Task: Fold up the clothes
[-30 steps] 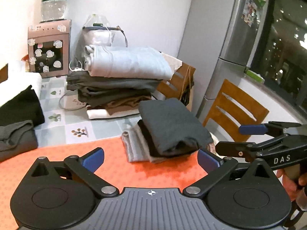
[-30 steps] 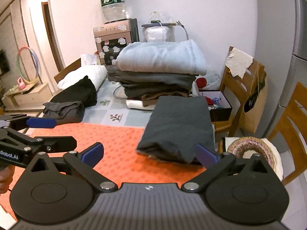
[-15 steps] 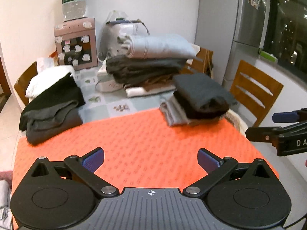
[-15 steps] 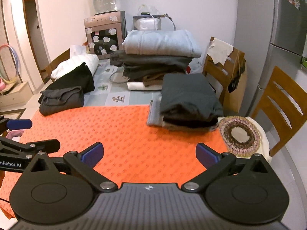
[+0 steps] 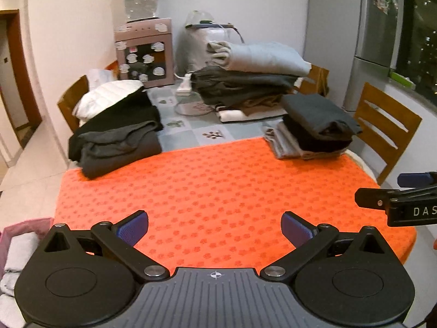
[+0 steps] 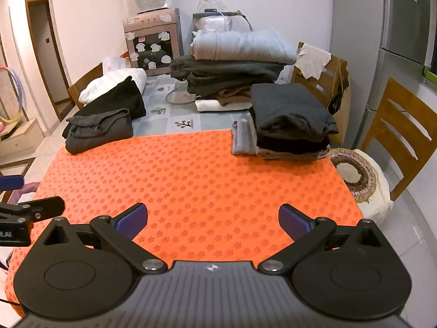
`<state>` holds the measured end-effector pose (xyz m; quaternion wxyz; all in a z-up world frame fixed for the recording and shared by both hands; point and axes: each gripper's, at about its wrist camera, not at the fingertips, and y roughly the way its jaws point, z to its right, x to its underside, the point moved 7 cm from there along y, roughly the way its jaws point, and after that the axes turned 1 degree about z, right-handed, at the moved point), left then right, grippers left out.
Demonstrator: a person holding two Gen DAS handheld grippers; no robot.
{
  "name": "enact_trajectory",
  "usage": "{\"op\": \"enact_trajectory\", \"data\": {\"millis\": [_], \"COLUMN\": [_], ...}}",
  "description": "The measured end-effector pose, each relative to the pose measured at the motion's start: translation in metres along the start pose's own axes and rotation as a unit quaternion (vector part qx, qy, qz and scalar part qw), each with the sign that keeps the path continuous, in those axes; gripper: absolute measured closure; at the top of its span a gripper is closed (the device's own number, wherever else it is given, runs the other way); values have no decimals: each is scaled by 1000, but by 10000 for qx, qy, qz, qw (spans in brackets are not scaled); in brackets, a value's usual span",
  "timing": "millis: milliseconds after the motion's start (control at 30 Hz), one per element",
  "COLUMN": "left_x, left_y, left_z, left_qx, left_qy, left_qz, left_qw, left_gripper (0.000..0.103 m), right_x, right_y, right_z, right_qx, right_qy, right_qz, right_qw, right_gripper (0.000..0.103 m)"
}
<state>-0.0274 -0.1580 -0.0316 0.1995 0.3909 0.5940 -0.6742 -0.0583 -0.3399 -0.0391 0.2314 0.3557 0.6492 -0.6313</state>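
Note:
My left gripper [image 5: 215, 225] is open and empty above the near part of the orange mat [image 5: 218, 180]. My right gripper [image 6: 213, 218] is also open and empty over the same mat [image 6: 191, 180]. A small stack of folded clothes with a dark grey garment on top [image 5: 316, 117] sits at the mat's far right corner; it also shows in the right wrist view [image 6: 289, 117]. Loose dark garments [image 5: 117, 139] lie at the far left [image 6: 103, 123]. A tall folded pile topped by a light grey garment [image 6: 240, 46] stands behind.
A pink basket with pale clothes [image 5: 16, 251] sits low at the left. Wooden chairs [image 6: 404, 134] stand at the right, one with a round woven cushion [image 6: 355, 175]. A water dispenser [image 6: 151, 41] and a fridge [image 6: 404, 41] stand at the back.
Both grippers have pulled back from the folded stack toward the near edge of the table. The dark grey garment stays on top of the stack at the far right.

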Motion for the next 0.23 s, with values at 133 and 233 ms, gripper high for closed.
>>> {"op": "enact_trajectory", "data": {"millis": [133, 233], "left_x": [5, 9], "left_y": [-7, -11], "left_z": [-7, -13], "left_qx": [-49, -107], "left_qy": [-55, -107], "left_qz": [-49, -100], "left_qw": [10000, 9998], "left_gripper": [0, 0], "right_x": [6, 8], "right_y": [2, 4], "right_z": [-7, -11], "right_qx": [20, -26], "right_qy": [3, -20], "right_qz": [-37, -92], "right_qw": [10000, 10000], "right_gripper": [0, 0]}}
